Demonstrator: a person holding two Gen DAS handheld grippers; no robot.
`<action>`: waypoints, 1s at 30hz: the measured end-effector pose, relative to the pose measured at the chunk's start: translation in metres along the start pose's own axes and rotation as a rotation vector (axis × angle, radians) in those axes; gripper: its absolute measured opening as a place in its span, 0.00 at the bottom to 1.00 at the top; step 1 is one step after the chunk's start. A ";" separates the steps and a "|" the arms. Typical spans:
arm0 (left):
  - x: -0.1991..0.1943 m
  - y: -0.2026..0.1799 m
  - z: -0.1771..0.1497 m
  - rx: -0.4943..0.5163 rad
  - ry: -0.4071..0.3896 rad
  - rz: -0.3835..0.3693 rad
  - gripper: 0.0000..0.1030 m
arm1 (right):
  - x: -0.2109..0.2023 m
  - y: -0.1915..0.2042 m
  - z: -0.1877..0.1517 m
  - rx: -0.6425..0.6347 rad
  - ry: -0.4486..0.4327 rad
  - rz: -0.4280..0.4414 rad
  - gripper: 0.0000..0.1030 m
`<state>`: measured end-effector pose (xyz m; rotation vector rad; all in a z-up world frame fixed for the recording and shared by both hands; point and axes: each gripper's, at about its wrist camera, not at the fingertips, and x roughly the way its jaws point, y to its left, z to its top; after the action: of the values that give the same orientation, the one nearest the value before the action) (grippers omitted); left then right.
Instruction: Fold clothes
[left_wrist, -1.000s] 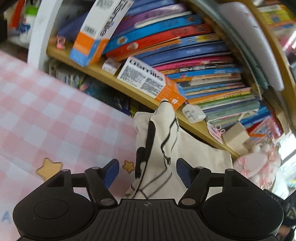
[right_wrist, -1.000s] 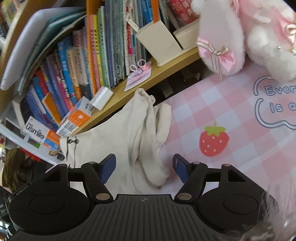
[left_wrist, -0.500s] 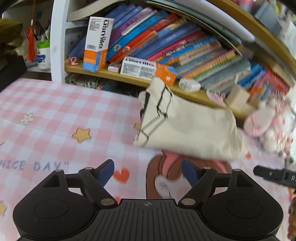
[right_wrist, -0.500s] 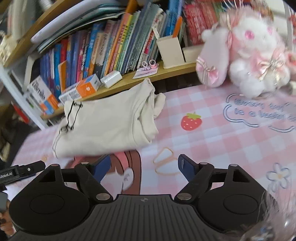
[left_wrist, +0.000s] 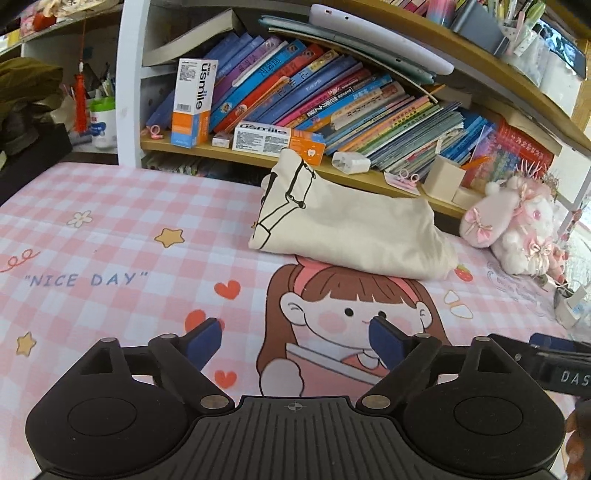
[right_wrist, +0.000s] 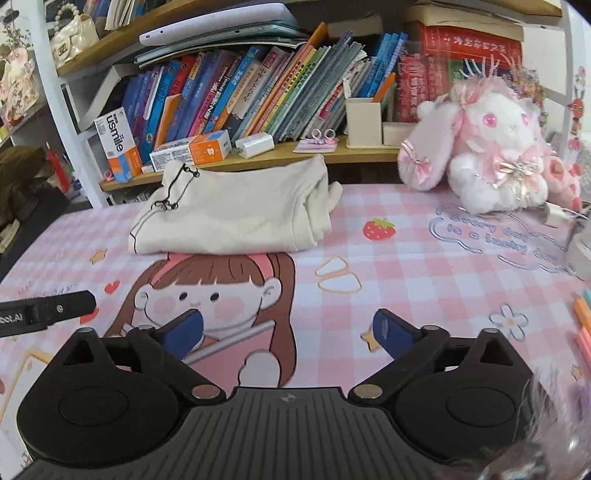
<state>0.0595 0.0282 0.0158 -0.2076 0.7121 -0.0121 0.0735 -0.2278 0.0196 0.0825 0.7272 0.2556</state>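
Observation:
A cream garment with black line print (left_wrist: 347, 229) lies folded in a compact bundle at the far edge of the pink checked table cover (left_wrist: 110, 221), against the lower bookshelf. The right wrist view shows the same folded garment (right_wrist: 236, 214) from the other side. My left gripper (left_wrist: 297, 336) hovers well short of it over the cartoon girl print, jaws opening, nothing between them. My right gripper (right_wrist: 290, 328) is likewise back from the garment, jaws opening wide and empty. Each gripper's tip shows at the edge of the other's view.
A wooden shelf (left_wrist: 221, 151) packed with leaning books and toothpaste boxes (left_wrist: 192, 103) runs behind the garment. A pink and white plush rabbit (right_wrist: 491, 147) sits at the table's far right. Coloured pens (right_wrist: 583, 325) lie at the right edge.
Both grippers have pulled back from the garment toward the near side, widened their jaws and rolled level. The garment, once between the fingers, now lies released and folded by the shelf.

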 end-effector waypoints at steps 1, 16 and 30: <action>-0.003 -0.001 -0.002 0.002 -0.003 0.004 0.89 | -0.002 0.001 -0.003 0.003 0.003 -0.009 0.98; -0.021 -0.006 -0.022 0.074 -0.042 0.074 0.93 | -0.020 0.003 -0.030 0.000 0.000 -0.094 1.00; -0.020 -0.010 -0.023 0.083 -0.021 0.030 0.97 | -0.021 0.012 -0.029 -0.012 -0.005 -0.088 1.00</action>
<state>0.0302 0.0155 0.0135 -0.1178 0.6920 -0.0109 0.0365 -0.2224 0.0131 0.0392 0.7221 0.1756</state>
